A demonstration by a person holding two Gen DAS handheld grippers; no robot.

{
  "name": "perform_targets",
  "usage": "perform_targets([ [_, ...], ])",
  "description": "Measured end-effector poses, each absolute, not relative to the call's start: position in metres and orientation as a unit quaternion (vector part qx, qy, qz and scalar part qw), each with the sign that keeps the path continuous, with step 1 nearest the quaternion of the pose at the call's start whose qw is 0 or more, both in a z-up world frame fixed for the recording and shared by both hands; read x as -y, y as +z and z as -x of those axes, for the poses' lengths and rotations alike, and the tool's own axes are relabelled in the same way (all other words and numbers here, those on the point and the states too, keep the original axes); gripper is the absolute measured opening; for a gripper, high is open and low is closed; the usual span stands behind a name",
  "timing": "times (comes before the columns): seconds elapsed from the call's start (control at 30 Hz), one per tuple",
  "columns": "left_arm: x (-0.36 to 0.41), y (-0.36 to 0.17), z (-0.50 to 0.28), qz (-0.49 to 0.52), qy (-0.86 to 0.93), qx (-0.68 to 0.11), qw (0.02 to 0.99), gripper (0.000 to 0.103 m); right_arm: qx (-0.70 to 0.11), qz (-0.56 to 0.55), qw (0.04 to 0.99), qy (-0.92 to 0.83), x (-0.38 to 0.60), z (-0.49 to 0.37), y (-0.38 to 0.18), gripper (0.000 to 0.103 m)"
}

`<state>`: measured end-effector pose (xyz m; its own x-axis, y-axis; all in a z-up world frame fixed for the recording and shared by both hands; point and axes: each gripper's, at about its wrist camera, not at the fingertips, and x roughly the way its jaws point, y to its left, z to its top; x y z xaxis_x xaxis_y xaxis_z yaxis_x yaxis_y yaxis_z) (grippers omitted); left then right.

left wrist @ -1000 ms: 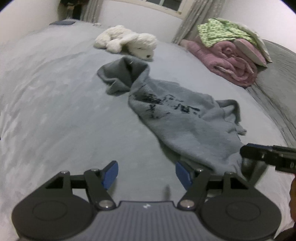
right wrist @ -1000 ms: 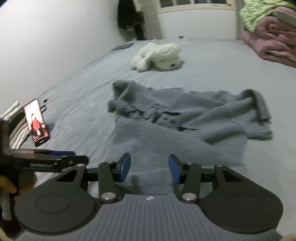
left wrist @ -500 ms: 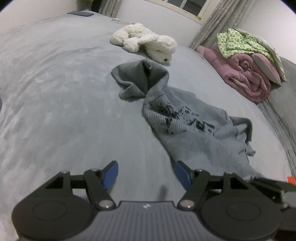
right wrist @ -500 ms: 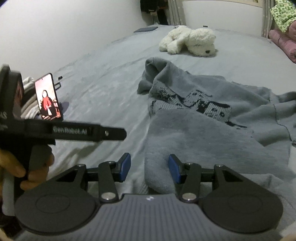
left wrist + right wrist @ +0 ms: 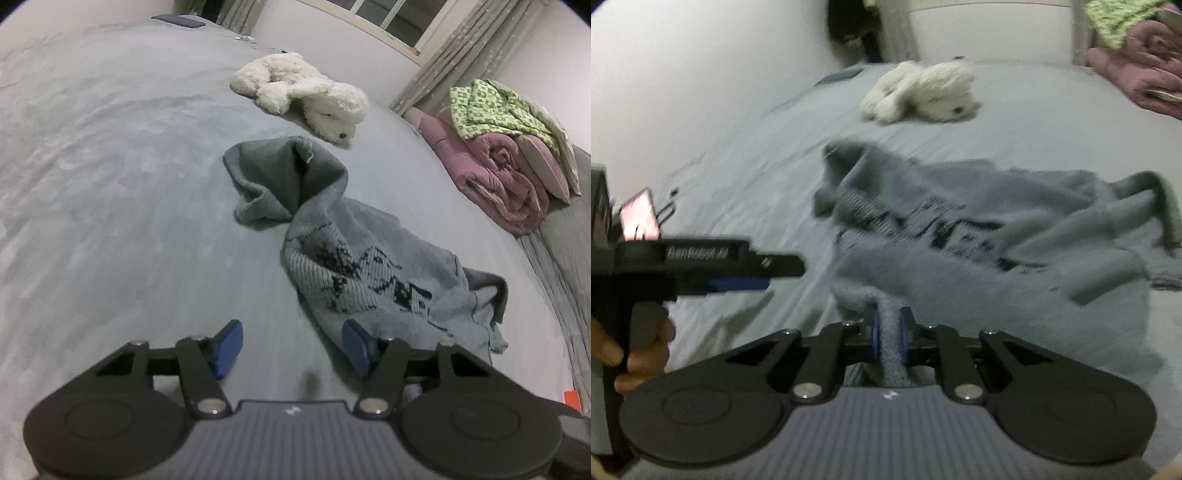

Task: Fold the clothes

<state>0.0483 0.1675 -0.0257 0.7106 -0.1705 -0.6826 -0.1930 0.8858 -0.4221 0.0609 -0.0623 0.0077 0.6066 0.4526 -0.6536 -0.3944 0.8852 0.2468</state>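
Note:
A grey knitted sweater point(image 5: 354, 266) with a dark pattern lies crumpled on the grey bed, one end bunched up toward the plush toy. My left gripper point(image 5: 291, 345) is open just above the bed, its right finger at the sweater's near edge. In the right wrist view the same sweater point(image 5: 979, 236) spreads across the middle, and my right gripper point(image 5: 888, 336) is shut on a fold of its near hem. The left gripper point(image 5: 738, 284) shows there from the side, held by a hand point(image 5: 631, 362).
A white plush dog point(image 5: 306, 92) lies beyond the sweater. Rolled pink bedding with a green patterned cloth point(image 5: 506, 147) is stacked at the right. A phone with a lit screen point(image 5: 639, 218) stands at the bed's left edge. Bare grey bedspread point(image 5: 92, 184) stretches left of the sweater.
My right gripper has shut on the sweater's near hem; it was open before. The left gripper has moved closer to the sweater's near edge and stays open.

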Motion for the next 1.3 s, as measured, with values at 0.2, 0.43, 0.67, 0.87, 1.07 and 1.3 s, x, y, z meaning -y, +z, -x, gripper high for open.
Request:
perform_targets([
  [0.2, -0.168, -0.032, -0.062, 0.243, 0.011, -0.385, 0.890, 0.042, -0.369, -0.095, 0.904, 0.193, 0.097, -0.082, 0.013, 0.012],
  [0.43, -0.159, -0.040, -0.080, 0.243, 0.007, -0.394, 0.886, 0.039, -0.369, -0.123, 0.910, 0.142, 0.128, -0.107, 0.003, 0.011],
  [0.67, -0.140, -0.045, -0.091, 0.231, -0.014, -0.401, 0.887, 0.038, -0.379, -0.132, 0.911, 0.091, 0.154, -0.127, -0.016, 0.005],
  [0.87, -0.133, -0.046, -0.096, 0.220, -0.018, -0.398, 0.890, 0.038, -0.376, -0.124, 0.912, 0.113, 0.154, -0.124, -0.015, 0.009],
  [1.07, -0.130, -0.045, -0.095, 0.217, -0.019, -0.397, 0.892, 0.038, -0.369, -0.111, 0.914, 0.125, 0.152, -0.114, -0.007, 0.022],
  [1.3, -0.129, -0.042, -0.093, 0.216, -0.024, -0.400, 0.890, 0.038, -0.337, -0.078, 0.926, 0.149, 0.144, -0.096, 0.013, 0.037],
])
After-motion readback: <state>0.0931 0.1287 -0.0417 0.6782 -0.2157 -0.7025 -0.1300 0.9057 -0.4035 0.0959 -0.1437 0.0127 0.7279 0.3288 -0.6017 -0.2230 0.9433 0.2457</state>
